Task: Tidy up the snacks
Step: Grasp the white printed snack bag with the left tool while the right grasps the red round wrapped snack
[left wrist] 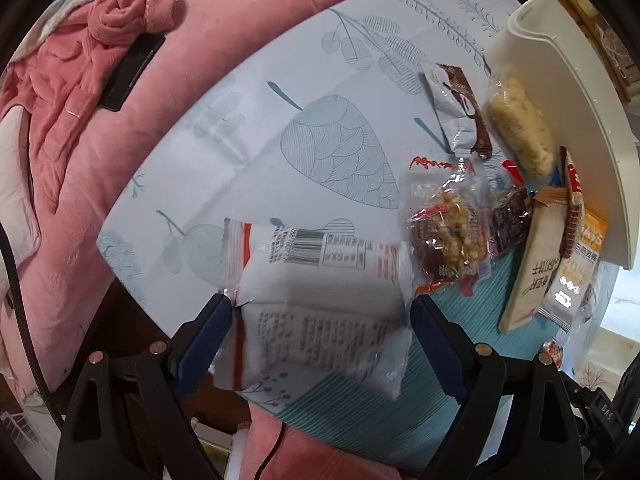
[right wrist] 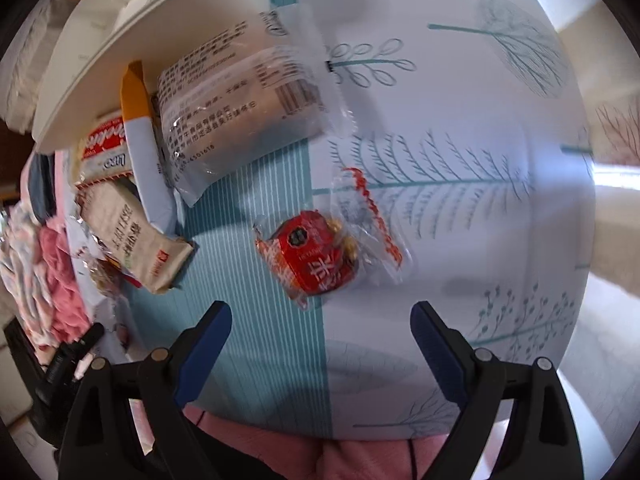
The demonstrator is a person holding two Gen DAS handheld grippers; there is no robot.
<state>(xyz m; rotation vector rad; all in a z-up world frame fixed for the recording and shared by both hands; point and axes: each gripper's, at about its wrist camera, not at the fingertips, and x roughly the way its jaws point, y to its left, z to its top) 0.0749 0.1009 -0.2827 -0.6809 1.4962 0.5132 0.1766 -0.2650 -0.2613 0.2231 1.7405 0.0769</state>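
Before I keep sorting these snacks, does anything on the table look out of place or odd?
One thing: a small red snack packet lies alone on the tablecloth, apart from the packets heaped beside the white tray. The white packet sits between the open left gripper. Nothing looks spilled or torn.

The left tongs (left wrist: pixel 321 326) point forward and down, jaws spread wide, blue pads (left wrist: pixel 204 344) facing inward; a white packet (left wrist: pixel 320 312) sits between them, its edges at both pads, though whether it is gripped cannot be told. The right tongs (right wrist: pixel 321 326) also stand wide apart, with nothing between the pads (right wrist: pixel 436 344).
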